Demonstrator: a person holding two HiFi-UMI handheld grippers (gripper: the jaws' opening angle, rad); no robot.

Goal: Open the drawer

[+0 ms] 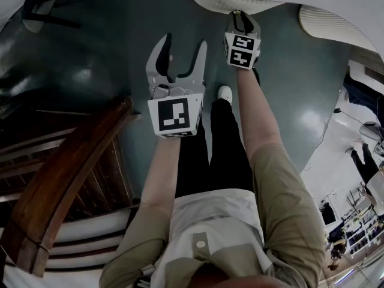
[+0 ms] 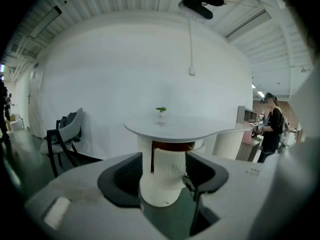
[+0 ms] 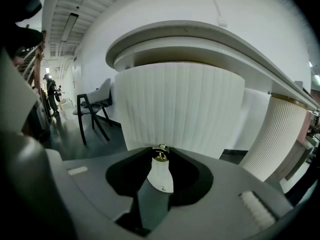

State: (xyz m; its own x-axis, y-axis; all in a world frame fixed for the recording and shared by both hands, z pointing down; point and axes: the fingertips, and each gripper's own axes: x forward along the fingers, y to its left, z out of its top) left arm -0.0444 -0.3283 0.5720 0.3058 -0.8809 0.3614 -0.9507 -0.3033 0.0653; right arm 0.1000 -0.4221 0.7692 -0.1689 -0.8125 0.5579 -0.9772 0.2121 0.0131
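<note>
A: Dark glossy floor (image 1: 90, 71) is seen all round. What is held at the jaws?

B: A small round brass knob (image 3: 160, 155) is pinched between the tips of the right gripper (image 3: 161, 152), whose jaws are drawn narrow about it. The left gripper (image 2: 164, 160) is carried with its jaws wide and nothing between them. Behind the knob a white ribbed pedestal (image 3: 180, 109) is found, under a white curved tabletop (image 3: 190, 31).

A: And the drawer?

B: No drawer front can be told apart from the ribbing. The brass knob, seen against the pedestal's lower edge, is judged to be its handle. The pull is judged to be the step in hand, barely begun, since no drawer box is yet shown. A straight, level draw towards the body is called for, with a firm grip on so small a knob.

A: What is given by one view only?

B: The knob is shown by the right gripper view alone. A brown band (image 2: 172, 145) under the tabletop and a small green plant (image 2: 161, 109) upon it are shown only by the left gripper view. A brown wooden handrail (image 1: 66, 173) beside the person is given by the head view alone.
</note>
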